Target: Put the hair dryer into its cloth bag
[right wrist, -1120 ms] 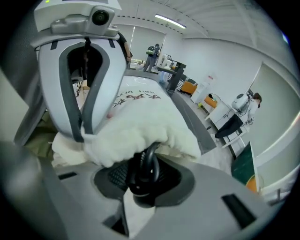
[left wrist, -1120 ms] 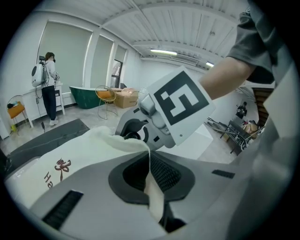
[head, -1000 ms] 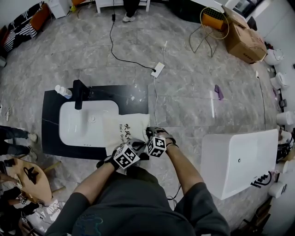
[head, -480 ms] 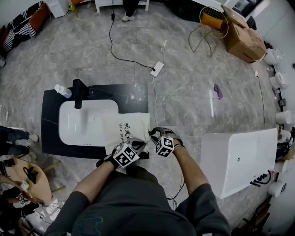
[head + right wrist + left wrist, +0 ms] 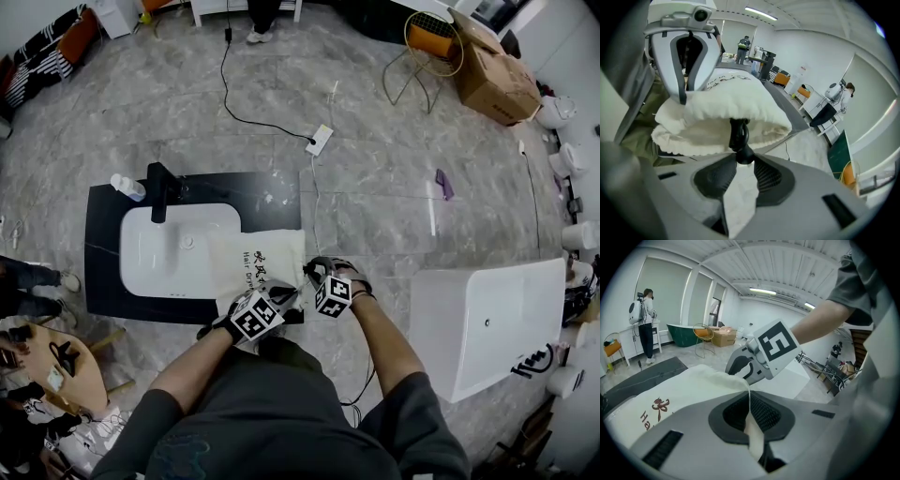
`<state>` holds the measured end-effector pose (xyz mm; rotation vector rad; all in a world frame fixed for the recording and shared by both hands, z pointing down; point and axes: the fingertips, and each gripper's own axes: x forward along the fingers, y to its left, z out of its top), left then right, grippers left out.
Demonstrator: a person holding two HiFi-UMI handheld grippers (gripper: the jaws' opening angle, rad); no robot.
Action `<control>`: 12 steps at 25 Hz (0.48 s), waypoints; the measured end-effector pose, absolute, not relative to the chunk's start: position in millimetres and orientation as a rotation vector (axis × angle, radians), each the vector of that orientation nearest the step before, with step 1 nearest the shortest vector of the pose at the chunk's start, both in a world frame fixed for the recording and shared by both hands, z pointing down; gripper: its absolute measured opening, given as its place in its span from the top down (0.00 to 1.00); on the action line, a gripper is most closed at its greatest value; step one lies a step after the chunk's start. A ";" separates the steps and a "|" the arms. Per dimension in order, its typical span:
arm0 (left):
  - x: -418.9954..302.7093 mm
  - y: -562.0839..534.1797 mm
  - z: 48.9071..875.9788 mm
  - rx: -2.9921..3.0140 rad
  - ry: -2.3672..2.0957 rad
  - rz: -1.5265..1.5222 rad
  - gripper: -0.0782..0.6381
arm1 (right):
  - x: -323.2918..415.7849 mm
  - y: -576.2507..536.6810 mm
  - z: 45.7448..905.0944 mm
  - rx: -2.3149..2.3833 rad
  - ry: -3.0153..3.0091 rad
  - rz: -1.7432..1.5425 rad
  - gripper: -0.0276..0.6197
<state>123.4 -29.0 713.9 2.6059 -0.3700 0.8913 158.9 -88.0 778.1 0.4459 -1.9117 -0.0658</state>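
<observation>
The cream cloth bag (image 5: 259,266) with dark print lies on the black counter (image 5: 272,197), partly over the white basin (image 5: 159,248). My left gripper (image 5: 277,298) is shut on the bag's edge (image 5: 726,378) near its mouth. The gathered mouth (image 5: 726,112) bulges, and a black cord stub (image 5: 739,136) of the hair dryer sticks out of it. The dryer's body is hidden inside. My right gripper (image 5: 742,159) has just been closing and now pinches that stub at its tips, right beside the left gripper (image 5: 686,47). In the head view the right gripper (image 5: 315,281) sits at the bag's near right corner.
A black tap (image 5: 161,187) and a small bottle (image 5: 128,187) stand at the basin's far side. A white tub (image 5: 487,323) stands to the right. A power strip (image 5: 320,142) with a cable lies on the floor beyond. People stand at the left edge (image 5: 23,277).
My right gripper has shifted a little to the right along the bag's near edge. The left gripper and the bag have stayed where they were.
</observation>
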 end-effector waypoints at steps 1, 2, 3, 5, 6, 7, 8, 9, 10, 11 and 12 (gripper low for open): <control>124.3 -29.3 712.8 2.609 -0.368 0.887 0.88 | 154.8 -88.5 774.2 0.445 -1.924 -0.082 0.78; 125.4 -29.2 711.5 2.613 -0.365 0.884 0.88 | 149.2 -89.0 769.6 0.443 -1.938 -0.100 0.78; 126.3 -29.3 710.5 2.614 -0.361 0.883 0.88 | 142.1 -89.6 764.6 0.440 -1.956 -0.116 0.78; 126.7 -30.2 710.6 2.614 -0.358 0.885 0.88 | 125.7 -91.0 758.6 0.432 -1.990 -0.136 0.78; 126.0 -30.7 711.5 2.612 -0.360 0.888 0.88 | 118.8 -91.7 759.5 0.428 -2.000 -0.136 0.78; 125.1 -31.0 712.8 2.609 -0.361 0.888 0.88 | 114.3 -92.7 762.3 0.426 -2.005 -0.129 0.78; 124.2 -30.7 714.0 2.606 -0.361 0.887 0.88 | 112.4 -93.6 765.7 0.426 -2.006 -0.116 0.78; 123.9 -30.2 714.8 2.604 -0.360 0.886 0.88 | 112.5 -94.1 768.8 0.426 -2.005 -0.102 0.78; 124.2 -29.5 715.2 2.604 -0.358 0.886 0.88 | 113.8 -93.9 771.3 0.424 -2.001 -0.090 0.78; 125.2 -29.1 715.3 2.607 -0.354 0.887 0.88 | 115.4 -93.1 773.1 0.420 -1.995 -0.081 0.78; 126.7 -28.7 715.1 2.609 -0.349 0.889 0.88 | 117.3 -91.7 774.1 0.417 -1.990 -0.071 0.78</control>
